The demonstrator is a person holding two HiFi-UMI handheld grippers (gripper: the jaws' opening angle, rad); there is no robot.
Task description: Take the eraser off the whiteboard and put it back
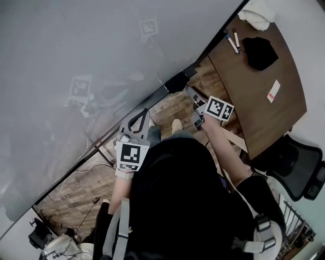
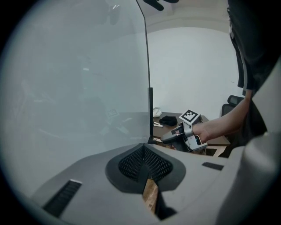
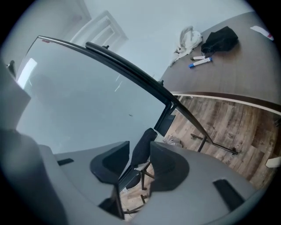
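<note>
The whiteboard [image 1: 76, 61] fills the left of the head view and stands close before both grippers. In the right gripper view a dark, rounded eraser [image 3: 142, 147] lies along the board's lower frame. My right gripper [image 3: 138, 149] has its jaws apart around it. The right pad overlaps the eraser, and a sliver of board shows beside the left pad. In the head view the right gripper [image 1: 190, 94] points at the board's bottom edge. My left gripper [image 1: 139, 118] hangs lower left with its pads [image 2: 131, 165] together and nothing between them.
A brown table [image 1: 264, 101] at the right carries two markers [image 1: 232, 40], a black cloth [image 1: 260, 52], a white rag [image 1: 256, 15] and a small card [image 1: 274, 91]. An office chair [image 1: 297, 167] stands beyond it. Cables [image 1: 76, 188] lie on the wooden floor under the board's stand.
</note>
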